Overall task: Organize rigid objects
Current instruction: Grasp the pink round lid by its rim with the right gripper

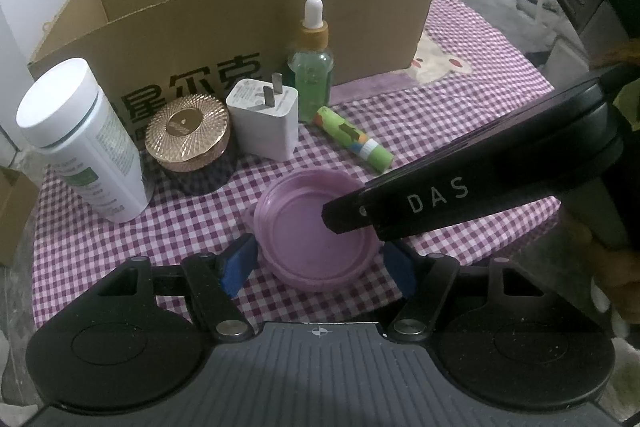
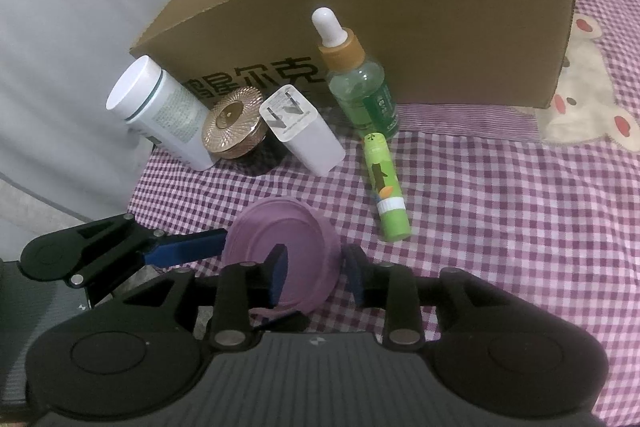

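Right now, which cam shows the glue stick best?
Right wrist view. The green glue stick lies in open sight on the checked cloth, full length with its label showing, nothing in front of it. The left wrist view shows it whole too, but further off and foreshortened.

I count one cardboard box, one white bottle, one gold-lidded jar, one charger plug, one dropper bottle, one glue stick, one purple lid.

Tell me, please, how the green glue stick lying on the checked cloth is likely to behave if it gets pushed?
The green glue stick is a smooth cylinder lying on its side, so it will probably roll sideways. It looks like stiff, light plastic. The soft checked cloth may slow it.
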The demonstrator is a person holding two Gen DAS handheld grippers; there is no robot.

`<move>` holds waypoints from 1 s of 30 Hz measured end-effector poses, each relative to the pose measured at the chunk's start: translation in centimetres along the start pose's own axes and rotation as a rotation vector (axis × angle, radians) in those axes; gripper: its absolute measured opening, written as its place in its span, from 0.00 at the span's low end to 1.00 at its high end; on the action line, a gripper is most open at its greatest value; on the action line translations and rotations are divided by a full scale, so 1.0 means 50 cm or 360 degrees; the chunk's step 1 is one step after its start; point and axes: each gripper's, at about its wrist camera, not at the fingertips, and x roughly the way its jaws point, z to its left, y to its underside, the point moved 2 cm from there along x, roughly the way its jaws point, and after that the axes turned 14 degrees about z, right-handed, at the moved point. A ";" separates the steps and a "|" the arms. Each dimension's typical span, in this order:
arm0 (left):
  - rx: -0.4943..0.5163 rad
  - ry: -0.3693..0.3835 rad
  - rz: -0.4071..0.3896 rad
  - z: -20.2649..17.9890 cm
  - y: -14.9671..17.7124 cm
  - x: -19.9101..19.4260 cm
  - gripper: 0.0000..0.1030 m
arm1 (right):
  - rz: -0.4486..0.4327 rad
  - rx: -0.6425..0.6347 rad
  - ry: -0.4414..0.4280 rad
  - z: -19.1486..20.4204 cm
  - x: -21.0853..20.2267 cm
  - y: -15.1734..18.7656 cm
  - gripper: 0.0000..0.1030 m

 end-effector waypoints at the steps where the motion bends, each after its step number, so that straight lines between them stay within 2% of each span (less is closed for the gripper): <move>1: -0.0001 -0.0001 -0.0001 0.000 0.000 0.000 0.69 | 0.0000 0.0001 -0.0002 0.000 0.000 0.001 0.34; 9: 0.0000 0.0000 -0.0007 0.001 0.001 0.000 0.69 | -0.0014 0.0029 -0.0009 -0.001 -0.008 0.005 0.34; 20: -0.0007 0.0004 -0.0048 0.003 0.025 -0.019 0.70 | -0.0122 0.0094 -0.0044 -0.032 -0.061 0.012 0.34; 30: 0.0005 -0.0029 -0.0031 0.005 0.022 0.002 0.69 | -0.0068 0.0046 -0.0021 -0.027 -0.027 0.008 0.34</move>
